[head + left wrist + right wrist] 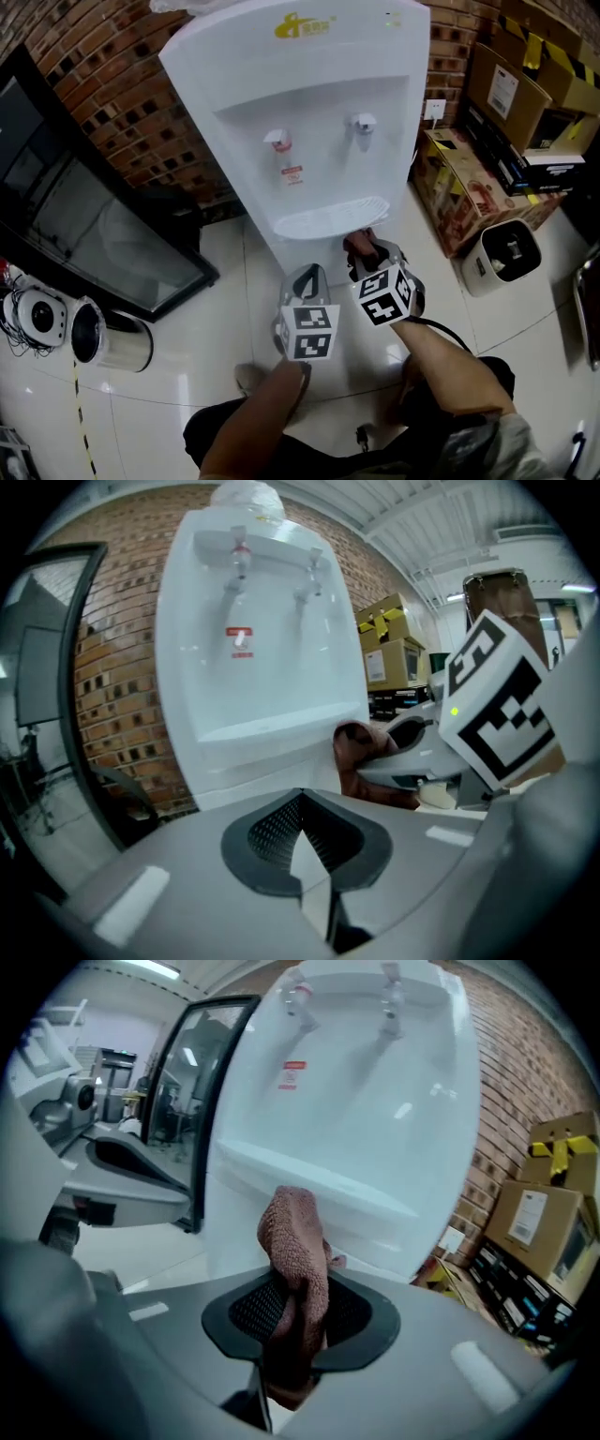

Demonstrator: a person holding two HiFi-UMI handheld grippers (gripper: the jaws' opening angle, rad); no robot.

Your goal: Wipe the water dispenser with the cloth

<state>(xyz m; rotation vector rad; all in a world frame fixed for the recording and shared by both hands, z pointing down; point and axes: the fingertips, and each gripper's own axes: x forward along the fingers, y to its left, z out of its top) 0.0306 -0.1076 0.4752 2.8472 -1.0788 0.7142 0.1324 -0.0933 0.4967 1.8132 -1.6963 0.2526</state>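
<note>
The white water dispenser (309,84) stands against the brick wall, with two taps above a drip tray (328,217). My right gripper (370,255) sits just below the tray's front edge, shut on a reddish-brown cloth (359,244). In the right gripper view the cloth (295,1241) stands up from between the jaws of that gripper (295,1330), close in front of the dispenser (375,1101). My left gripper (307,278) hangs beside it to the left. Its jaws (302,846) are shut on nothing. The left gripper view shows the cloth (361,752) near the dispenser's lower front (262,667).
Cardboard boxes (487,159) are stacked to the dispenser's right, with a small white appliance (502,255) on the floor. A dark glass-door cabinet (94,234) and a metal cylinder (108,335) are at the left. A shoe (248,378) rests on the white tile floor.
</note>
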